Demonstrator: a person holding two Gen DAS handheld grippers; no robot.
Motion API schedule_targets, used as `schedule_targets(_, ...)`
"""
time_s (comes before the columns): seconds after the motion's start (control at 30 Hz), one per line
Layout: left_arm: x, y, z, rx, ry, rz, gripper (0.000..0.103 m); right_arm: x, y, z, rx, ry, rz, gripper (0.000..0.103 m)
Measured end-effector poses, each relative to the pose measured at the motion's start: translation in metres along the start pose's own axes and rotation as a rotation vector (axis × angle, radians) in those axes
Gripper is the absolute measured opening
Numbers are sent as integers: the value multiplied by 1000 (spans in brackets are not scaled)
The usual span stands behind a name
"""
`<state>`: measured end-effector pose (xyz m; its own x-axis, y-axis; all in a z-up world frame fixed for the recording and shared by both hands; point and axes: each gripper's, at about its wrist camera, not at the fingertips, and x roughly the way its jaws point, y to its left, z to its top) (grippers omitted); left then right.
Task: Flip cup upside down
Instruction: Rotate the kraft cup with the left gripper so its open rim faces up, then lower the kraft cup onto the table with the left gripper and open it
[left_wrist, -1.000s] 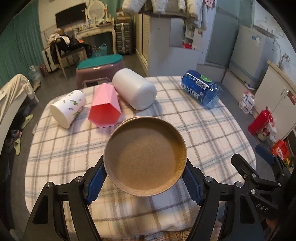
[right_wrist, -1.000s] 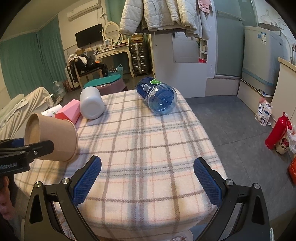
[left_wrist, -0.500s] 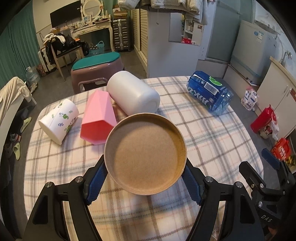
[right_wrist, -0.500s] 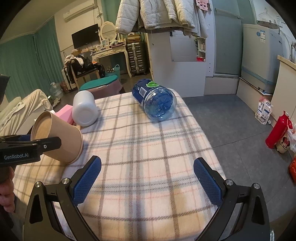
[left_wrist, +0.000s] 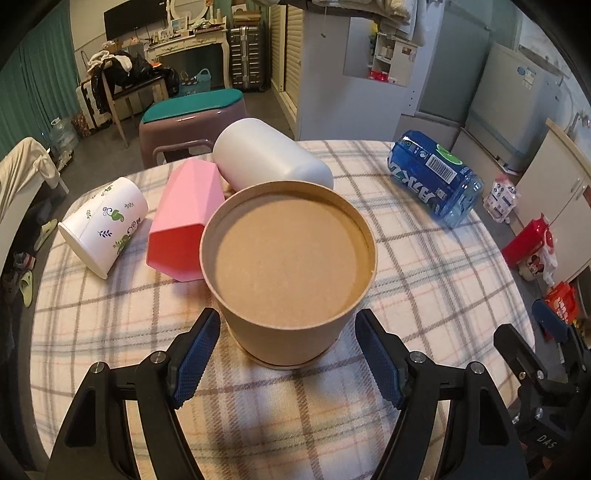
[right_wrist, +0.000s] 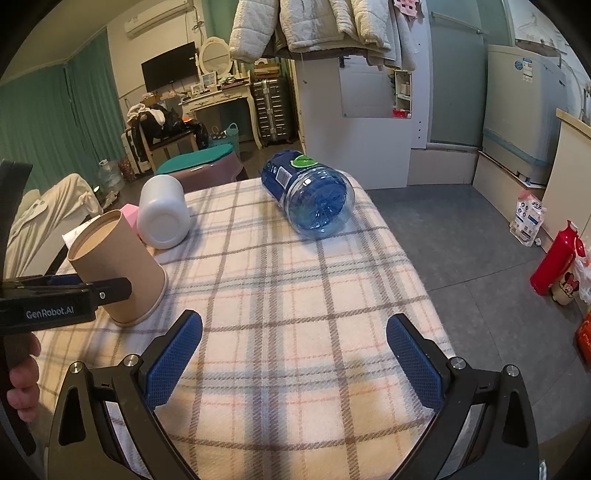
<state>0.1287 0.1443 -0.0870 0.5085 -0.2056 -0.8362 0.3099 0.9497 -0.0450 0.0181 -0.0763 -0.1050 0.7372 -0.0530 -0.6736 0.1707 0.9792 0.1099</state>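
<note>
the brown paper cup (left_wrist: 288, 269) stands on the plaid-covered table (left_wrist: 424, 280), wide rim down and flat base up, so its long axis runs vertical. judging by that pose, the flip itself looks done and what remains is a clean retreat.

the cup sits directly ahead of the left hand-held gripper (left_wrist: 288, 354), centred between its two blue pads (left_wrist: 194, 356). the jaws stand spread wider than the cup's lower wall, with a sliver of tablecloth showing on each side, so the left hand-held gripper looks released and grasps nothing. the right wrist view cannot confirm that gap, since the near finger crosses in front of the cup (right_wrist: 118, 269).

the right hand-held gripper (right_wrist: 295, 354) is well off to the cup's right, jaws wide apart over bare cloth, touching nothing; the left one is plainly the nearer.

just behind the cup lie a pink faceted cup (left_wrist: 184, 225) and a white cylinder (left_wrist: 269, 158) on their sides. pulling straight back along the fingers seems the safest exit, as a sideways drift could tip the light cup.
</note>
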Motion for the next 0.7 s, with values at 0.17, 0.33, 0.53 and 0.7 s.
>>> schedule_targets(0.17, -8, -2, -5, 11, -28, 3, 78, -7, 4, 3, -9, -16, -2, 100)
schedule_targets(0.33, -30, 3, -9, -1, -84, -4, 78, -25, 13, 6, -31, -54, 7, 100)
schedule_targets(0.53, -70, 15, -28, -43, -200, -6, 78, -54, 27, 10, -67, -119, 20, 100)
schedule_targets(0.7, -112, 25, -50, -59, -343, 13, 78, -83, 44, 12, -110, -183, 40, 100)
